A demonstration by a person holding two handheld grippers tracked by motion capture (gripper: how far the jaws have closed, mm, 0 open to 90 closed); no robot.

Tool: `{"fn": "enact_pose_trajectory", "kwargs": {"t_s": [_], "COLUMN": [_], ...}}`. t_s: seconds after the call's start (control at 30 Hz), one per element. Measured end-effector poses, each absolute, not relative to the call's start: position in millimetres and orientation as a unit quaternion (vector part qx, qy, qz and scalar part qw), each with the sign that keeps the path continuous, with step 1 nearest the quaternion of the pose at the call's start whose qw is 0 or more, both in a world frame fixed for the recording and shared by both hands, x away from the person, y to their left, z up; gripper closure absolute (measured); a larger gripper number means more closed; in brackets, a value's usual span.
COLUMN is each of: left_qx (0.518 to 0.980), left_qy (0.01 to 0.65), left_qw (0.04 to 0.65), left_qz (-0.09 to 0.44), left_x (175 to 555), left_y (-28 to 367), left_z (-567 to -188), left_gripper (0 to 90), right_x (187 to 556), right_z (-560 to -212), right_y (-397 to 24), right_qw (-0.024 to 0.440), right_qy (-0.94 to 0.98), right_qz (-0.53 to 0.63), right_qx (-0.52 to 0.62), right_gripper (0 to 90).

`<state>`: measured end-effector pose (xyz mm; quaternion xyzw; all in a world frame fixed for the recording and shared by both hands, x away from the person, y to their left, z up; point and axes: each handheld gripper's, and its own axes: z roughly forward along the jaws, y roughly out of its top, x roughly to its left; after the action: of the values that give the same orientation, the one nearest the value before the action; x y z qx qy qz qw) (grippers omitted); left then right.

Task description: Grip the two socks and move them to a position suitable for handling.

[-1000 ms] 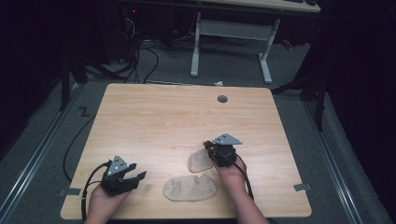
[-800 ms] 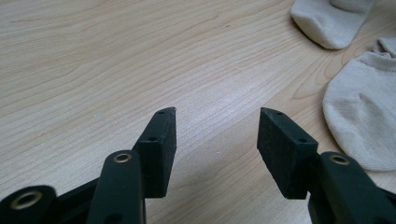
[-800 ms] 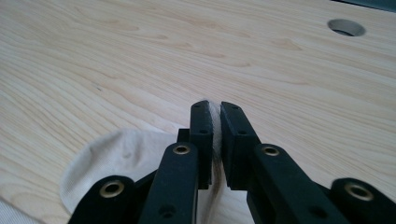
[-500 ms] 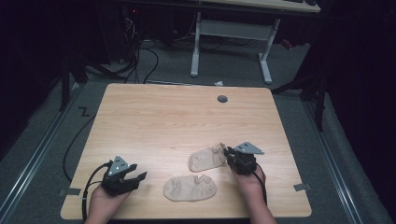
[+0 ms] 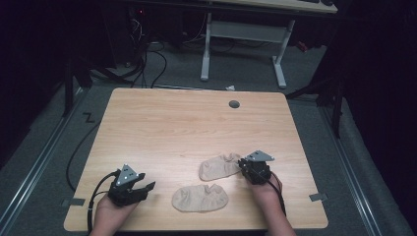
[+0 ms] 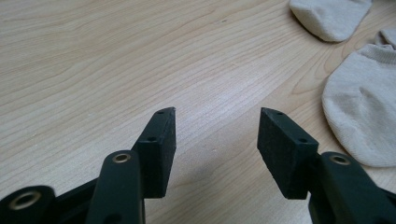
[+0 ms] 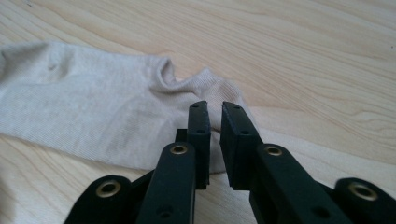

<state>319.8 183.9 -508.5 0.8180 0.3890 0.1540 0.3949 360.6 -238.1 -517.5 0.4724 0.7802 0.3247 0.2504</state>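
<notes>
Looking down from the high view, two beige ankle socks lie on the wooden bench [image 5: 187, 123] toward the person's side. The far sock [image 5: 220, 167] sits a bit right of centre, and the near sock [image 5: 200, 197] lies flat just below and left of it, close by but apart.

The right gripper [image 5: 243, 164] is parked right at the far sock's right end. In the right gripper view its jaws are nearly closed, just a thin slit between them, and they sit over the sock's bunched cuff edge [image 7: 205, 81]. Whether any fabric is actually pinched in there, I can't tell (the jaw tips cover that spot). The rest of that sock [image 7: 88, 121] stretches off to the left in that view, a little rumpled.

The left gripper [image 5: 146, 186] rests low at the bench's near-left corner, held in the person's left hand [image 5: 112, 216], jaws spread wide with nothing in them. In the left gripper view there's bare wood between them, with the near sock [image 6: 362, 121] off to the right and the far sock's toe [image 6: 329, 16] up in the corner. Nothing lies between that gripper and the socks.

Other stuff: a round grey grommet [image 5: 234, 104] near the bench's far edge, well apart from everything, cables [image 5: 147, 59] on the floor behind, and a white desk frame [image 5: 243, 37] further back.
</notes>
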Motion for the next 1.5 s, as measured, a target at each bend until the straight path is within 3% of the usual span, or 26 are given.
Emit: {"fn": "enact_pose_trajectory", "kwargs": {"t_s": [0.5, 1.5], "left_qx": [0.818, 0.820], "left_qy": [0.388, 0.391], "left_qw": [0.395, 0.393], "left_qz": [0.153, 0.147], "left_x": [319.0, 320.1], "left_y": [183.5, 180.5], "left_z": [-508.8, -510.6], "left_gripper": [47.4, 47.8], "right_x": [359.0, 351.4], "right_z": [-524.9, -526.2], "right_y": [-239.9, -178.4], "right_qw": [0.232, 0.189], "right_qy": [0.799, 0.834], "right_qz": [0.308, 0.336], "right_qx": [0.462, 0.393], "right_gripper": [89.8, 86.9]}}
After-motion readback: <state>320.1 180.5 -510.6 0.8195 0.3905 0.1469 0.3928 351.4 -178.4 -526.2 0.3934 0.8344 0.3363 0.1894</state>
